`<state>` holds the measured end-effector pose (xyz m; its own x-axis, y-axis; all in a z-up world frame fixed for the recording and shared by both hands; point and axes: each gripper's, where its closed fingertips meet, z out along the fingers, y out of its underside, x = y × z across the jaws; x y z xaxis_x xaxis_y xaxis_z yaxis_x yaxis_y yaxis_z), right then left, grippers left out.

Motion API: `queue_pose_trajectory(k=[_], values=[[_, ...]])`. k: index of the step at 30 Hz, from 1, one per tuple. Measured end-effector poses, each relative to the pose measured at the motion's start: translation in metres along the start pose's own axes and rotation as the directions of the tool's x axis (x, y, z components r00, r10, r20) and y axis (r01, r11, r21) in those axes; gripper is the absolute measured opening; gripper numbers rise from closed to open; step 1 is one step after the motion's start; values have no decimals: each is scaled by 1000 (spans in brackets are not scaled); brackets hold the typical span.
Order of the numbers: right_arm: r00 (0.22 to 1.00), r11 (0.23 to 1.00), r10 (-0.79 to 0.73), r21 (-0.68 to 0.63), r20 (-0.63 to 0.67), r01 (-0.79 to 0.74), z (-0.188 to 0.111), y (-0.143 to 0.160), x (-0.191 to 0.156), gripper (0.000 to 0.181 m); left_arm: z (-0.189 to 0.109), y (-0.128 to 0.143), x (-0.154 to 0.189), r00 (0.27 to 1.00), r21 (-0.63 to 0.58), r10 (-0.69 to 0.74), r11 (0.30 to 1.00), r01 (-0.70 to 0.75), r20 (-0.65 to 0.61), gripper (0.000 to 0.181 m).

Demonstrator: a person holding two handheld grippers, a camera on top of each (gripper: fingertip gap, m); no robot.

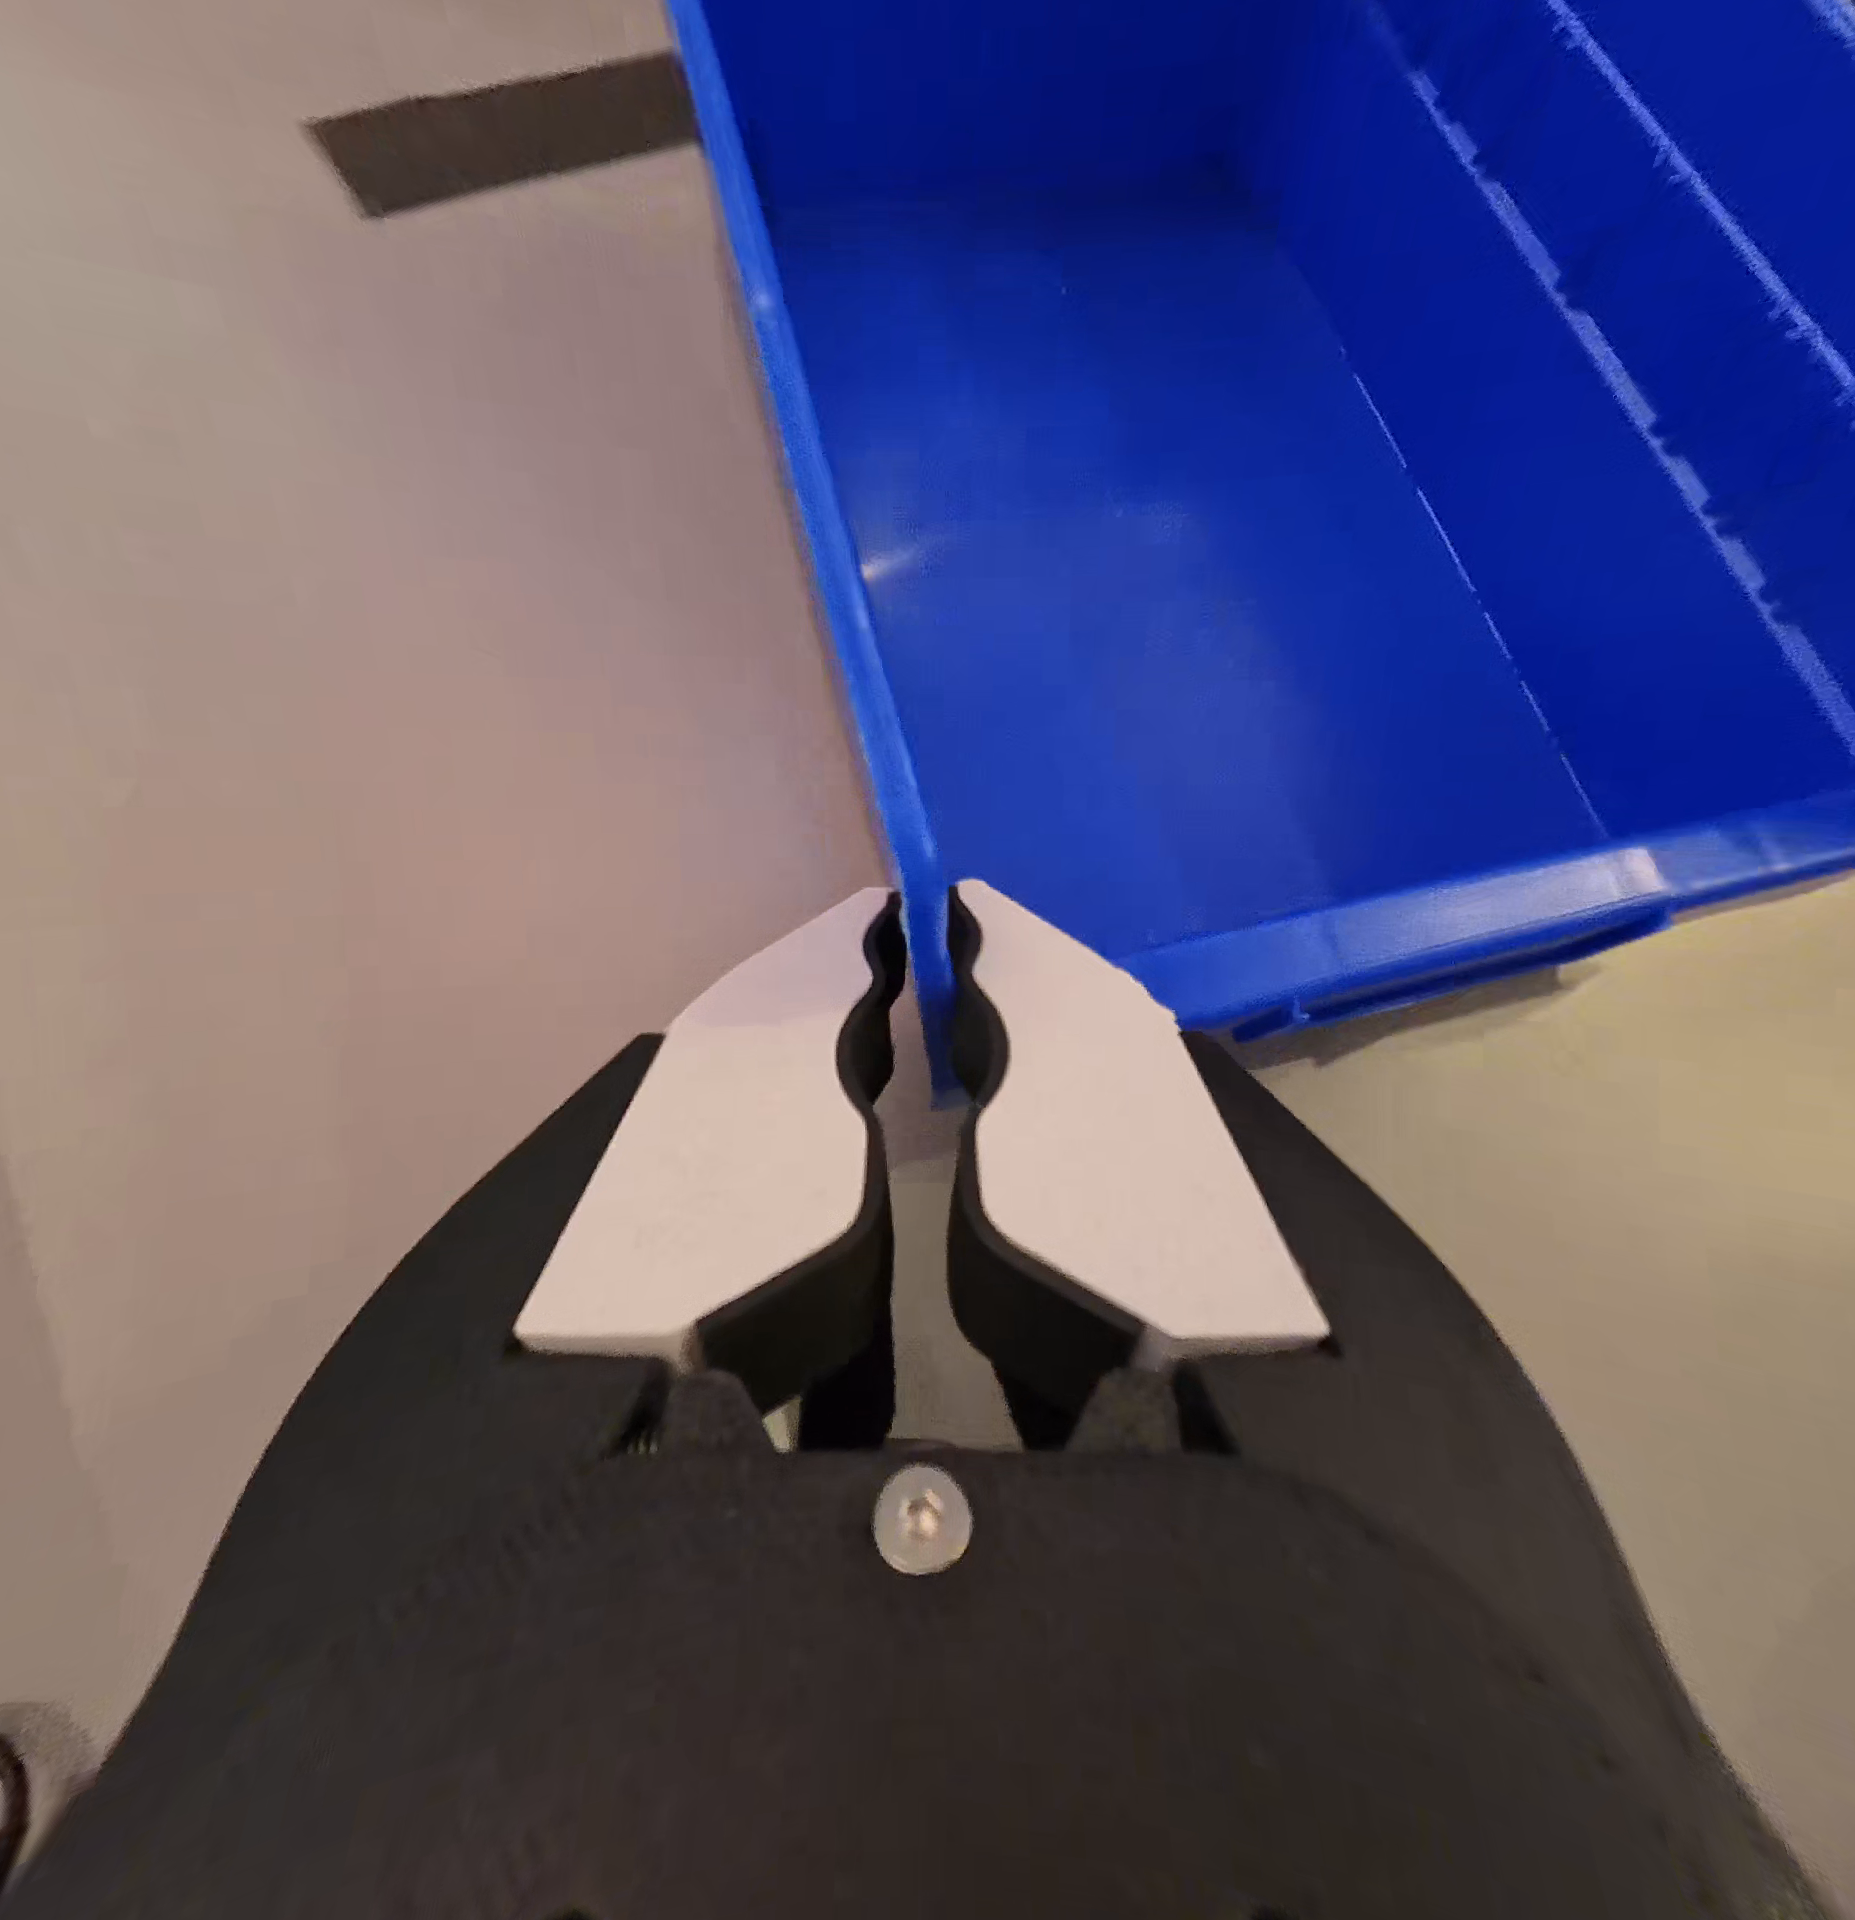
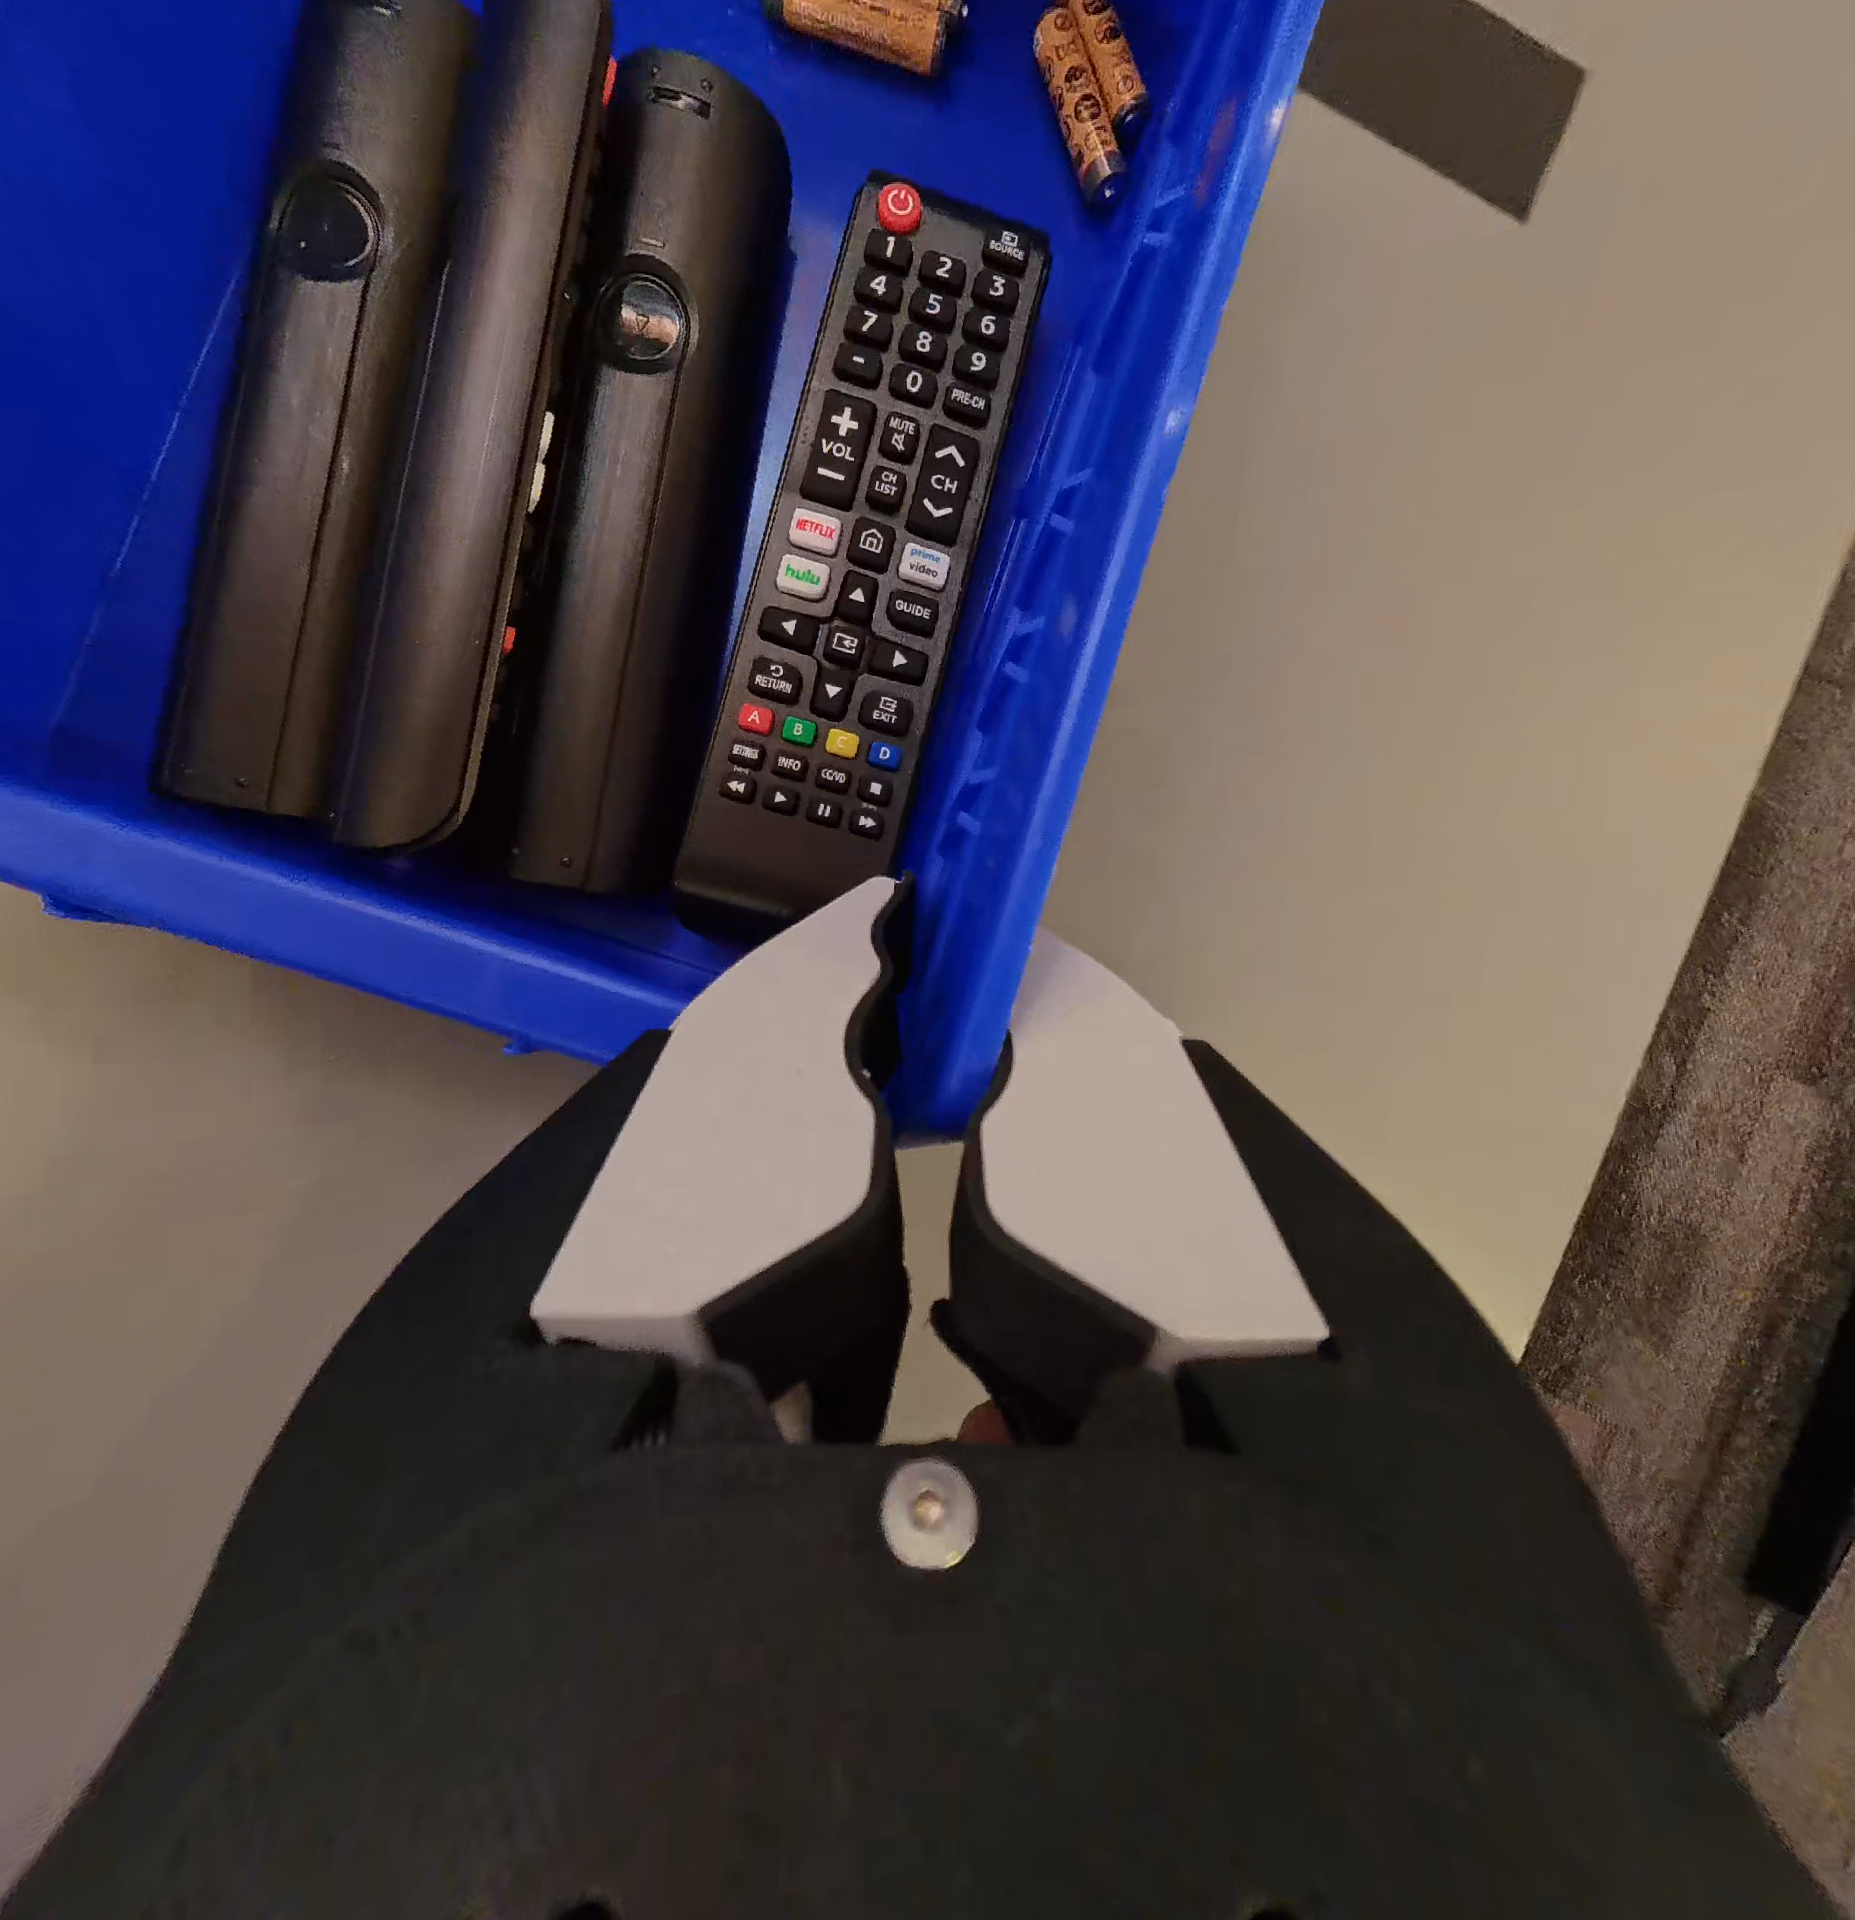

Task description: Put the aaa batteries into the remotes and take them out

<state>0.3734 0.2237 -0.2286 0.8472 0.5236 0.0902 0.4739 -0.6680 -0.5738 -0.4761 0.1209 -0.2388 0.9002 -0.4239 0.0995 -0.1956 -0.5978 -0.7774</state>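
While both my jaws pinch blue bin walls, a tilt is the risk—the left gripper point(image 1: 928, 904) clamps an empty bin point(image 1: 1162, 623), the right gripper point(image 2: 959, 914) a loaded bin point(image 2: 1068, 582). Only the right view shows remotes point(image 2: 861, 540) and AAA batteries point(image 2: 1094, 99) ahead of my jaws, free to slide across—the bench point(image 2: 1422, 623) lies beyond.
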Motion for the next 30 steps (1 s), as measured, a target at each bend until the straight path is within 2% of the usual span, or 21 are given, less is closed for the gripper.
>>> queue_pose_trajectory(k=[3, 6, 10, 12, 18, 24, 28, 30], values=[[994, 997, -77, 3, 74, 77, -9, 11, -19, 5, -20, 21, 43, 986, -24, 69, 997, -73, -150, 7], [972, 987, -162, 25, 168, 160, -14, 14, -41, 4, -34, 39, 92, 942, -42, 137, 987, -157, -306, 5], [905, 948, -318, 77, 284, 309, -11, 4, -73, 4, -37, 49, 164, 852, -35, 211, 965, -258, -479, 5], [856, 917, -397, 109, 331, 384, -4, -7, -93, 4, -33, 52, 204, 785, -24, 248, 948, -317, -568, 5], [740, 851, -514, 153, 434, 502, 28, -63, -158, 4, -5, 40, 288, 676, 0, 322, 902, -431, -663, 5], [637, 796, -583, 195, 505, 574, 67, -130, -239, 5, 11, 32, 335, 676, 6, 330, 901, -434, -659, 7], [578, 765, -614, 224, 538, 604, 88, -168, -292, 5, 21, 25, 347, 717, -2, 285, 929, -371, -636, 7], [582, 768, -608, 215, 541, 603, 95, -183, -314, 6, 24, 21, 351, 721, 26, 291, 935, -354, -629, 8]])
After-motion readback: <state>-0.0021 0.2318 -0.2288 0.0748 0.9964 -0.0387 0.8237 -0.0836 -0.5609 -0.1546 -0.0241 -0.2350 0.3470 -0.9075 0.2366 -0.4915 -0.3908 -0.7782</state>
